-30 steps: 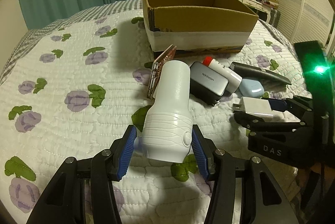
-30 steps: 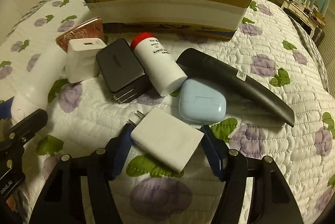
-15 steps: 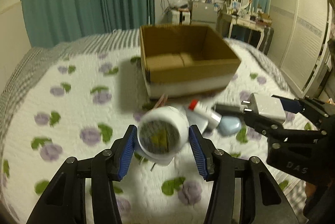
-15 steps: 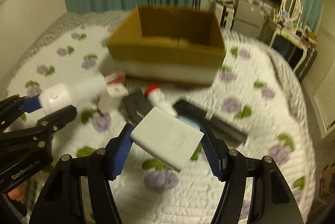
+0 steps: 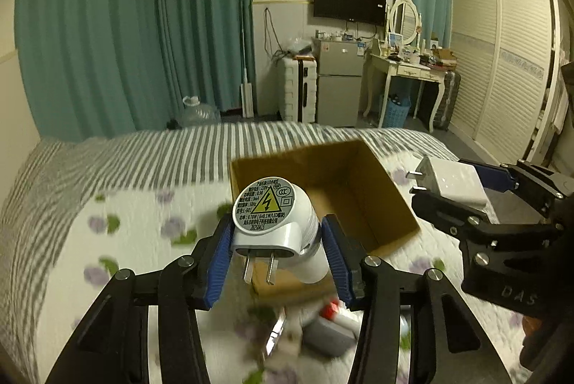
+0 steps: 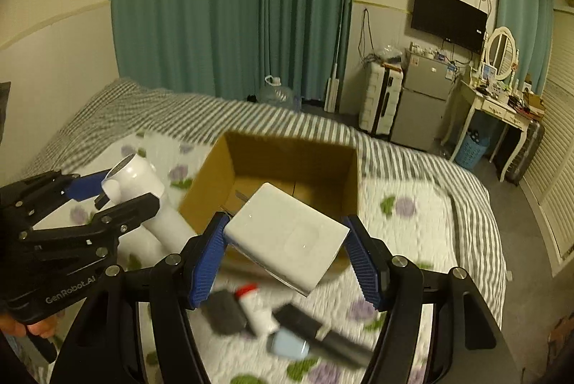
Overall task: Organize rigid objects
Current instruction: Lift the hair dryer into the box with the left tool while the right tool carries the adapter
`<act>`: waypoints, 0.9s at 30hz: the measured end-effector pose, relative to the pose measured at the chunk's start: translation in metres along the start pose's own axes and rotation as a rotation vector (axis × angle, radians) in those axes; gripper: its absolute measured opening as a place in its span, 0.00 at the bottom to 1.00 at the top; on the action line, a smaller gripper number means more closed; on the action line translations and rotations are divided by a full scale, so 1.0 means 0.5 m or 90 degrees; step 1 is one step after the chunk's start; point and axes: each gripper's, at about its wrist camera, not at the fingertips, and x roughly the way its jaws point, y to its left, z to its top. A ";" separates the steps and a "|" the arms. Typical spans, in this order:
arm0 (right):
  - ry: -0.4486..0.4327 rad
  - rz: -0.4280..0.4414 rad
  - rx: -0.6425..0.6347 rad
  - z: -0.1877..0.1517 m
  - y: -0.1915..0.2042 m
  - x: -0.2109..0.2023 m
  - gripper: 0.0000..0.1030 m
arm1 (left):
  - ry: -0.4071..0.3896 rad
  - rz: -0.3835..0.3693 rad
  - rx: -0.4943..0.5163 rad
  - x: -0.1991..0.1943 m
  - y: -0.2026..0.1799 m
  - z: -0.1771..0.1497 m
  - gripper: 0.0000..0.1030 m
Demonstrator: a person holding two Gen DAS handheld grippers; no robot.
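Both loads lifted off quilt since a second ago. Left gripper [image 5: 276, 255] pinching white cylindrical plug-in night light [image 5: 274, 222]; right gripper [image 6: 287, 256] pinching white rectangular charger block [image 6: 287, 237]. Open brown cardboard box [image 6: 287, 169] ahead, probably the drop point.

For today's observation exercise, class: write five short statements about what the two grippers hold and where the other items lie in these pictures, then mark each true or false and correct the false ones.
1. The left gripper grips a white plug-in night light with a yellow warning label. True.
2. The right gripper is open and holds nothing. False: it is shut on a white charger block.
3. The cardboard box already holds several items. False: its visible inside looks bare.
4. A red-capped white bottle lies on the quilt. True.
5. Both held items rest on the quilt. False: both are held above it, near the box.
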 end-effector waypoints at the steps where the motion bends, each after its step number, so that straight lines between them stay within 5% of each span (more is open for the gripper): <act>1: -0.003 0.000 0.002 0.016 -0.010 0.018 0.63 | -0.001 0.000 0.004 0.014 -0.001 0.010 0.48; 7: -0.001 -0.002 0.001 0.060 -0.059 0.118 0.63 | 0.009 0.007 0.015 0.144 -0.007 0.065 0.48; 14: 0.017 0.002 0.020 0.031 -0.102 0.216 0.63 | 0.054 0.004 0.017 0.273 0.001 0.050 0.49; 27: 0.048 0.008 0.004 -0.014 -0.076 0.265 0.63 | 0.056 0.017 -0.009 0.223 0.035 0.029 0.59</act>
